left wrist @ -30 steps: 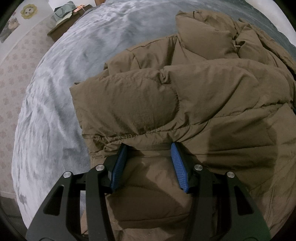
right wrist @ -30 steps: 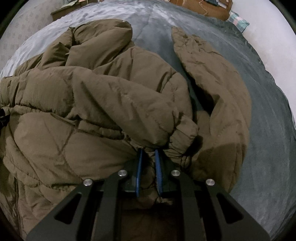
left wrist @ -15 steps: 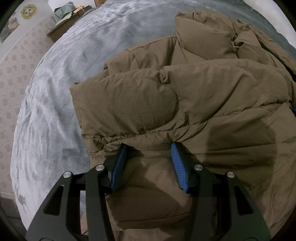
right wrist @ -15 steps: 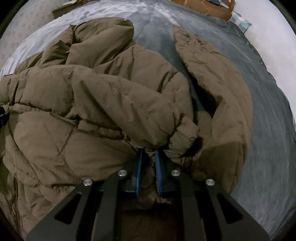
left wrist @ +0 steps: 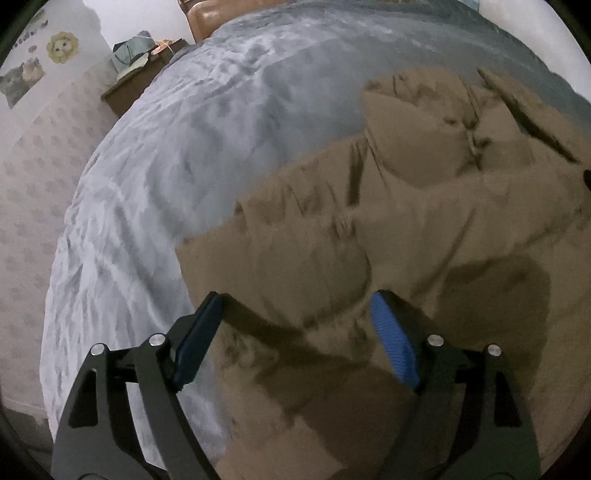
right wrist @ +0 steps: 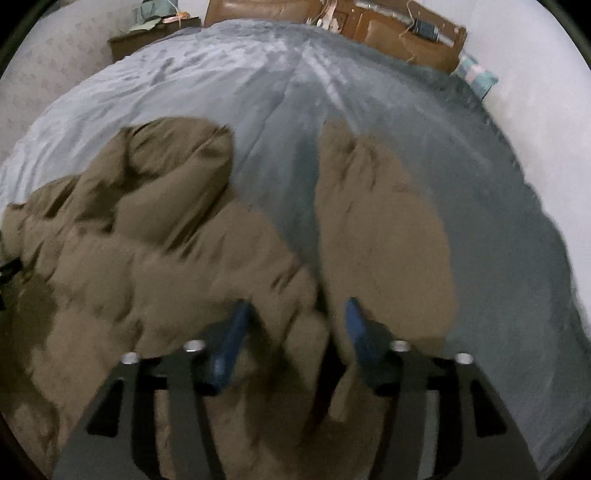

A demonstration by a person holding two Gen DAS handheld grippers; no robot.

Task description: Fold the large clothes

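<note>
A large olive-brown puffer jacket (left wrist: 388, 229) lies folded over on a grey-blue bed cover (left wrist: 155, 206). My left gripper (left wrist: 295, 314) hangs above the jacket's near left edge, its jaws opening wide with nothing pressed between the blue pads. In the right wrist view the jacket (right wrist: 166, 258) fills the left half and one sleeve (right wrist: 376, 229) lies stretched out to the right. My right gripper (right wrist: 295, 321) is above the seam where sleeve meets body, jaws opening, fabric below them but not pinched. Both views are motion-blurred.
The bed cover (right wrist: 480, 221) spreads wide to the right and far side. A wooden headboard (right wrist: 388, 33) stands at the back, a nightstand with clutter (left wrist: 140, 77) at the far left, and a patterned wall (left wrist: 26, 177) runs along the bed's left side.
Both grippers have let go of the jacket fabric, spread their jaws and lifted away from it. The right one, shut on a fold before, has pulled back most.
</note>
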